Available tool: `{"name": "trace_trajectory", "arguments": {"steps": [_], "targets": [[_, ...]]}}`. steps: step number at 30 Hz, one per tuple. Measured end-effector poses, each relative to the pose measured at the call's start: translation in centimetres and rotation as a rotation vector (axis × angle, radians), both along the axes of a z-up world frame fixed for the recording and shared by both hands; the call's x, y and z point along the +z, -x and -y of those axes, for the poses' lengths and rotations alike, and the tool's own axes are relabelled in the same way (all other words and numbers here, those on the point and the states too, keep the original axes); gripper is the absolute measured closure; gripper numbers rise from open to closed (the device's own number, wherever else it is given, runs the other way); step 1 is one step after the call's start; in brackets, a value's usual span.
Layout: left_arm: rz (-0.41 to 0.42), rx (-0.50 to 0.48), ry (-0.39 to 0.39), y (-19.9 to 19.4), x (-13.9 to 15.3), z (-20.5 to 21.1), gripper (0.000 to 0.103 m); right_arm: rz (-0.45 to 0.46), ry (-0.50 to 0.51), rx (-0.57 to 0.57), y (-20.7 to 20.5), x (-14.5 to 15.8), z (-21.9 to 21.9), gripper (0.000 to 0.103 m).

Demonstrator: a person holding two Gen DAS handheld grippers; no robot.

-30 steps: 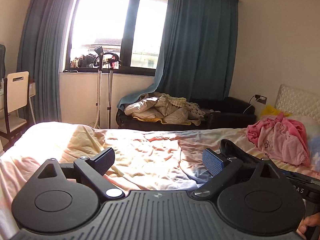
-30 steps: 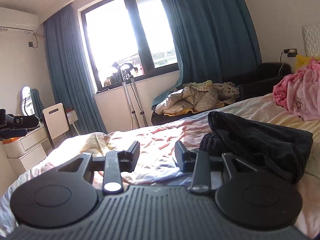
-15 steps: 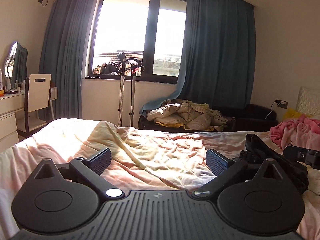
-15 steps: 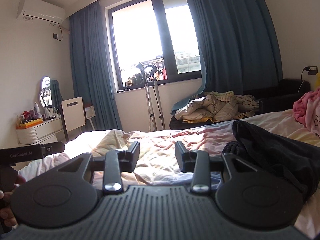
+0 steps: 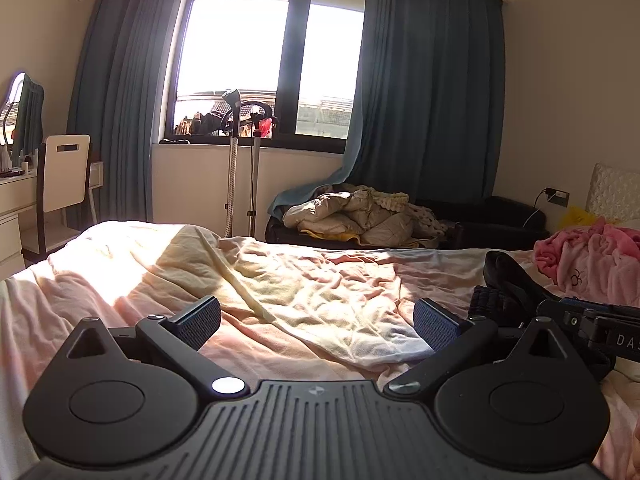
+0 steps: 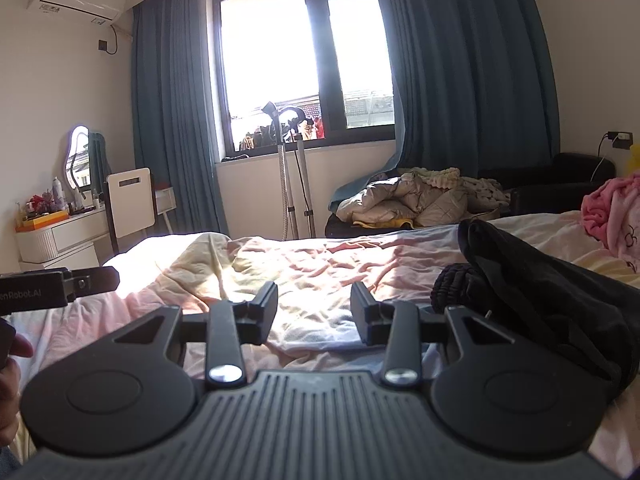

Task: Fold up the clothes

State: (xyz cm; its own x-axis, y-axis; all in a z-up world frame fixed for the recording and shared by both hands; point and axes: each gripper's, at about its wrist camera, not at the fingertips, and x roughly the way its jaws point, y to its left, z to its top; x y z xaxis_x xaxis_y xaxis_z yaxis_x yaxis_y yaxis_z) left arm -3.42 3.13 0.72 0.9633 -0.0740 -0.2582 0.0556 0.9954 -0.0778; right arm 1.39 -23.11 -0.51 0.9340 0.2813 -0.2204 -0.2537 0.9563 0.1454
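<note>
Two handheld grippers hover low over a rumpled bed (image 5: pixel 120 280) in a sunlit bedroom, and the folding has yet to begin. The left gripper (image 5: pixel 316 322) holds its blue-padded fingers (image 5: pixel 198 318) spread wide with nothing between them, only creased pink and yellow bedding beneath. The right gripper (image 6: pixel 314 312) has its fingers parted by a narrower gap, also empty.

The clothes wait to the right. A black garment (image 6: pixel 540 292) lies in a loose heap on the bed just beside the right gripper's right finger, with a ribbed dark edge bunched at its near end; whether that edge belongs to the same piece is hard to tell. In the left wrist view the same black garment (image 5: pixel 508 280) sits beyond the right gripper's body. Farther toward the headboard, a pink garment (image 5: pixel 592 256) lies crumpled, well apart from both tools.

Nothing on the bed looks folded or even spread flat. By that showing, everything remains: picking up a garment, laying it out, and making the folds. The black heap looks the likeliest first candidate.
</note>
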Motion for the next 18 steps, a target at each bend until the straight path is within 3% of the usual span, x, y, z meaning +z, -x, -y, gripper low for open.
{"name": "trace_trajectory", "arguments": {"steps": [18], "targets": [[-0.003, -0.004, -0.022, 0.02, 0.07, -0.15, 0.000, -0.004, -0.006, -0.007, 0.02, -0.35, -0.27, 0.051]]}}
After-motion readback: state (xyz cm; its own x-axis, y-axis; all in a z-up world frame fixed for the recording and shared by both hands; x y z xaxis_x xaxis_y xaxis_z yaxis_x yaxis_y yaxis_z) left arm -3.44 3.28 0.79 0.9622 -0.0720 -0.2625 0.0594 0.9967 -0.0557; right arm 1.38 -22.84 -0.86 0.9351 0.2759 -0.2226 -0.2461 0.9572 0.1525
